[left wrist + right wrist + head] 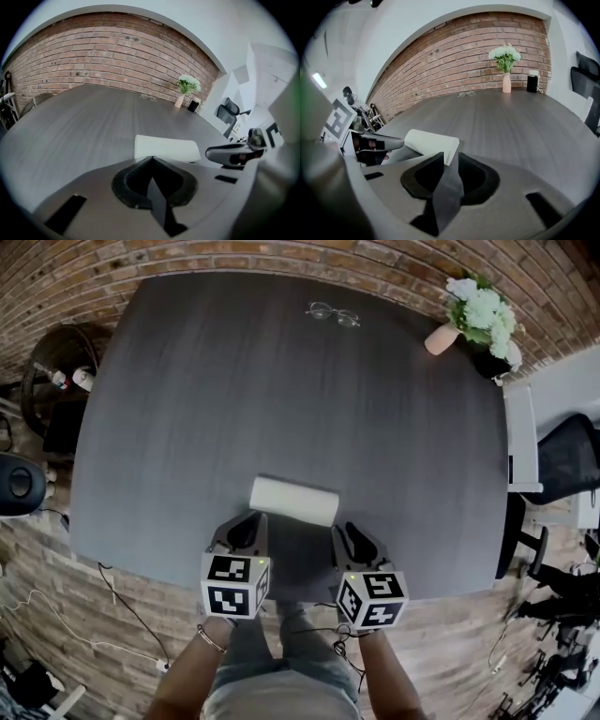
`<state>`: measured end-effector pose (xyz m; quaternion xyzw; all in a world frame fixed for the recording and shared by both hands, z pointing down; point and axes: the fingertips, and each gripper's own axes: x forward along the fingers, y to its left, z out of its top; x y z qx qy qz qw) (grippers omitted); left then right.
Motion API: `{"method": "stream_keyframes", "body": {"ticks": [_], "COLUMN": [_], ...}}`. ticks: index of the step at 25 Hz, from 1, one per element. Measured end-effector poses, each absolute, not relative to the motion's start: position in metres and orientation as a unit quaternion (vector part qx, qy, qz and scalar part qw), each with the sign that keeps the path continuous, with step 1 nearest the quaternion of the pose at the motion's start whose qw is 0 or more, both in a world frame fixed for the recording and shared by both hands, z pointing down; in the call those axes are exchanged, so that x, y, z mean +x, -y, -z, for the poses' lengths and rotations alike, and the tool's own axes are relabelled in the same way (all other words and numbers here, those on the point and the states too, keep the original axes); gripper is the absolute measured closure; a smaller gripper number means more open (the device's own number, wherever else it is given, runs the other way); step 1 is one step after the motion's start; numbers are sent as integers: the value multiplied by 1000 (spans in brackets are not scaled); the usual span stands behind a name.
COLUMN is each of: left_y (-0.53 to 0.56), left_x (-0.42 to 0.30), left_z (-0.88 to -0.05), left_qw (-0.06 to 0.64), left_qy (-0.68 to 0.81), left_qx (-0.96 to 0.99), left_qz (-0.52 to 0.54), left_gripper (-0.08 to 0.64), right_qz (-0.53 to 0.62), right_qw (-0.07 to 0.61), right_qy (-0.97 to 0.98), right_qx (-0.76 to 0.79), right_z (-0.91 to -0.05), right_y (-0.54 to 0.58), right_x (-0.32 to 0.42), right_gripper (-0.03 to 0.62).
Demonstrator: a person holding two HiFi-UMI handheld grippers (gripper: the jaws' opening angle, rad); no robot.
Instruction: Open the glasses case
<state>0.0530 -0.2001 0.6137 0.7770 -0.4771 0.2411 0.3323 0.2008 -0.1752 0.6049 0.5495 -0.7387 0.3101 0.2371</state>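
Step in hand, judging by the layout: getting 2 grippers set on the glasses case [293, 500] before prising it open. Finding the case lying shut and flat on the table [187, 381], white, rounded, 1 long side facing the grippers, lid not yet lifted. Holding the left gripper [151, 158] just short of the case's near left corner, jaws together, tips meeting, gripping nothing. Holding the right gripper [449, 157] just short of the case's near right corner, jaws apart, that corner showing through the gap, pads not pressing on it. Pointing both slantwise down at the case.

Doing this well, by estimate: searching first for the seam along the case's near long side, and admitting to not being able to place the hinge from here. Pinning the lower shell with 1 gripper while raising the lid with the other, guarding against shoving so light a case across the smooth top with a 1-sided push. Parting the left jaws before reaching the case, or else using their shut tips as a wedge at the seam. Closing the right jaws over the lid's edge alone, never over both shells, avoiding clamping the case shut. Raising slowly, swinging about the hinge line. Leaving alone the spectacles [333, 313] lying well beyond the case's far side and the vase [441, 337] well past its far right corner.
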Motion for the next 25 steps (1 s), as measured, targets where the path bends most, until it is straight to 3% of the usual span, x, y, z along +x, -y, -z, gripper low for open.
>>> {"method": "stream_keyframes", "body": {"ticks": [25], "left_y": [203], "left_x": [59], "left_z": [-636], "left_qw": [349], "left_qy": [473], "left_qx": [765], "left_qz": [-264], "left_gripper": [565], "right_qz": [-272], "right_qw": [312], "right_qy": [767], "right_qx": [491], "right_z": [-629], "right_y": [171], "right_x": [185], "right_gripper": [476]}}
